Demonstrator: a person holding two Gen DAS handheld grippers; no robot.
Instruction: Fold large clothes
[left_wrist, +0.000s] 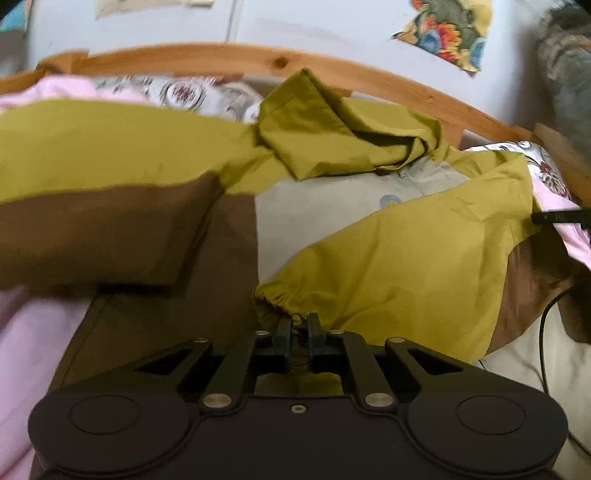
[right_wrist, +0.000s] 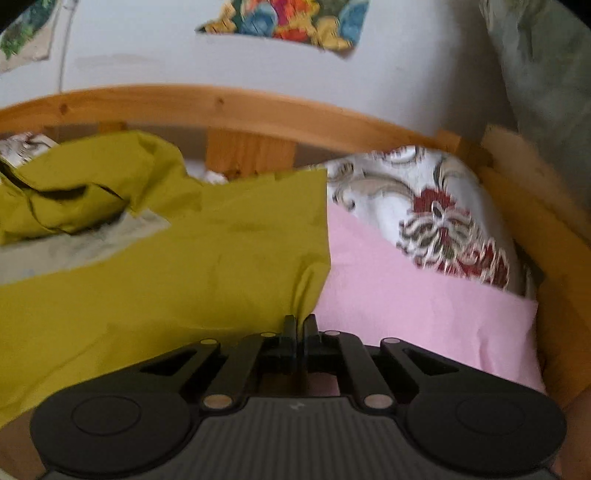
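Jacket (left_wrist: 406, 240), olive with brown panels and a pale lining, lies spread on the bed (left_wrist: 33, 339), filling the middle of the left wrist view. Our left hand-held gripper (left_wrist: 298, 325) at lower centre has its jaws together on the gathered cuff (left_wrist: 280, 295) of the sleeve, which runs up and right from it. The hood (left_wrist: 332, 136) is bunched at upper centre by the wooden rail (left_wrist: 221, 59).

In the right wrist view, the jacket (right_wrist: 184, 258) fills the left half, pink sheet (right_wrist: 406, 295) the right. Our right hand-held gripper (right_wrist: 300, 325) is clamped on the jacket's right edge at lower centre. We judge the cloth stretches left from this grip, so the fold goes that way.
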